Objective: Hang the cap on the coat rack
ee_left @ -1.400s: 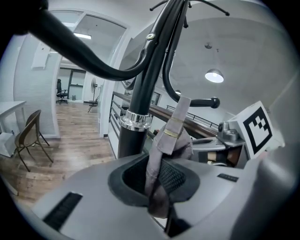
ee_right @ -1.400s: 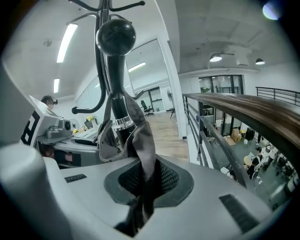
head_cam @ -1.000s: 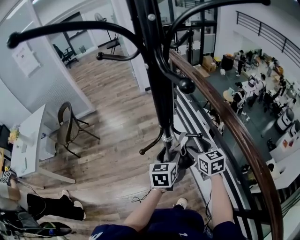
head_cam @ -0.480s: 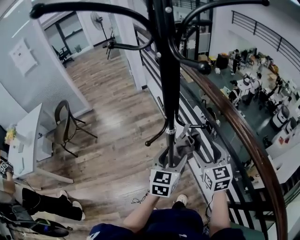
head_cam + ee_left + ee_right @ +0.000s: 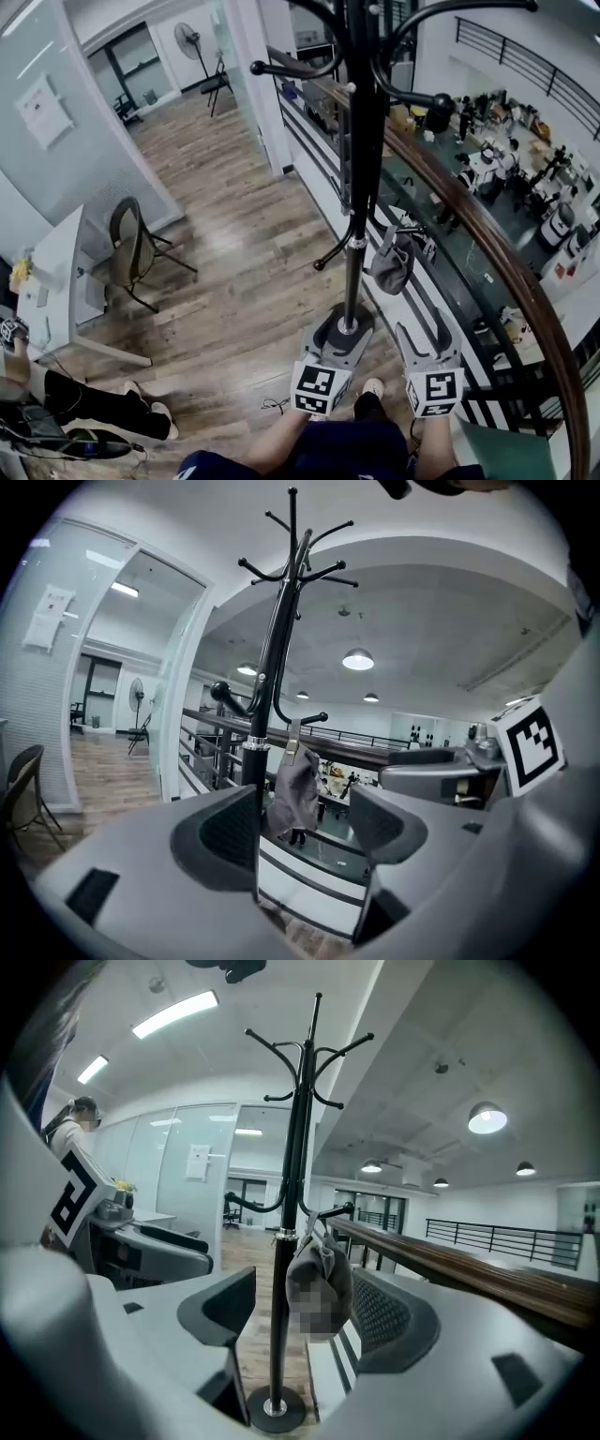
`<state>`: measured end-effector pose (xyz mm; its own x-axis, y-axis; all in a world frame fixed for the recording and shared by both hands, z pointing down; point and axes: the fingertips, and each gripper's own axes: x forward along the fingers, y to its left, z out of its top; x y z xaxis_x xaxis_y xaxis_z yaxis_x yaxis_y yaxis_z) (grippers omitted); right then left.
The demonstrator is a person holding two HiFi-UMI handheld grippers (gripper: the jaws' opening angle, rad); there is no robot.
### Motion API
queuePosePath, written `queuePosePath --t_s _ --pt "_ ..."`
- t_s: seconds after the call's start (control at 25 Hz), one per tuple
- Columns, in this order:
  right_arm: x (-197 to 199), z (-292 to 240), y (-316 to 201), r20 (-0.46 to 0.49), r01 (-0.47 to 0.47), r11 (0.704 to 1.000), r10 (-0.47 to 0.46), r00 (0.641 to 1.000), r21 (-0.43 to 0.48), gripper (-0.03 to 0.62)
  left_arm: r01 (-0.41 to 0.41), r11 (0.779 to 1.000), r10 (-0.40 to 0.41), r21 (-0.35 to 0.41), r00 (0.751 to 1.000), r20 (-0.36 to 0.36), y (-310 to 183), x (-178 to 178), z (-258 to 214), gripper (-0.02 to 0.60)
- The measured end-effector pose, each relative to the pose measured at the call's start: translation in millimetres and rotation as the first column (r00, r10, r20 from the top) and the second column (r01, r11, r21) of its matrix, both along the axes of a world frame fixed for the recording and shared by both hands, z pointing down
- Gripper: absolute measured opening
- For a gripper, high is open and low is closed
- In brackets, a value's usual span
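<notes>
The grey cap (image 5: 392, 263) hangs from a low hook of the black coat rack (image 5: 362, 141), just right of the pole. It also shows as the cap (image 5: 295, 794) and the cap (image 5: 319, 1283), free of both grippers. My left gripper (image 5: 339, 330) is held back from the rack over its base (image 5: 348, 327), open and empty; its jaws have widened within the last second. My right gripper (image 5: 424, 336) is beside it, open and empty too. In the gripper views the left gripper (image 5: 305, 841) and the right gripper (image 5: 305, 1321) both face the rack (image 5: 291, 1241) from a short way off.
A wooden handrail (image 5: 487, 253) over a glass balustrade runs close on the right, with an atrium below. A chair (image 5: 133, 246) and a white desk (image 5: 58, 281) stand at the left. A person's legs (image 5: 94, 408) lie on the wood floor at bottom left.
Both grippers have drawn back from the low hook toward me. The cap, which was at their jaws, now hangs alone on the hook.
</notes>
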<state>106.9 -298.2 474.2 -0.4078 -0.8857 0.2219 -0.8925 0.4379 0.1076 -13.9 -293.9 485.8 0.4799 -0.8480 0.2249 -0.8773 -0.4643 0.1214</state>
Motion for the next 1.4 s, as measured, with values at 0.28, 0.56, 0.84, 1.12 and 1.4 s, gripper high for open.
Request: queuePosePath --t_s 0.28,0.56,0.84,1.12,1.4 --pt "-5 13 31 -0.017 -0.066 0.998 0.066 0.998 -0.017 0.324 0.005 1.000 -0.005 0.007 1.000 0.015 33 -28 9 0.308" --pt "-12 2 40 -0.052 -0.071 0.997 0.073 0.996 0.026 0.234 0.012 0.997 -0.014 0.077 0.999 0.030 40 -30 -4 0.199" --pt "-20 -9 42 -0.017 -0.064 0.996 0.065 0.998 0.057 0.009 -0.001 0.994 0.001 0.113 1.000 0.000 42 -24 -11 0.003" --pt "-21 -17 40 0.027 -0.063 0.993 0.060 0.998 0.098 0.009 -0.018 0.996 0.021 0.086 0.999 -0.037 36 -21 -10 0.002" --pt "-23 -18 37 0.006 -0.068 0.990 0.067 0.998 0.122 0.008 -0.034 0.994 0.034 0.103 0.999 0.000 34 -17 -13 0.002"
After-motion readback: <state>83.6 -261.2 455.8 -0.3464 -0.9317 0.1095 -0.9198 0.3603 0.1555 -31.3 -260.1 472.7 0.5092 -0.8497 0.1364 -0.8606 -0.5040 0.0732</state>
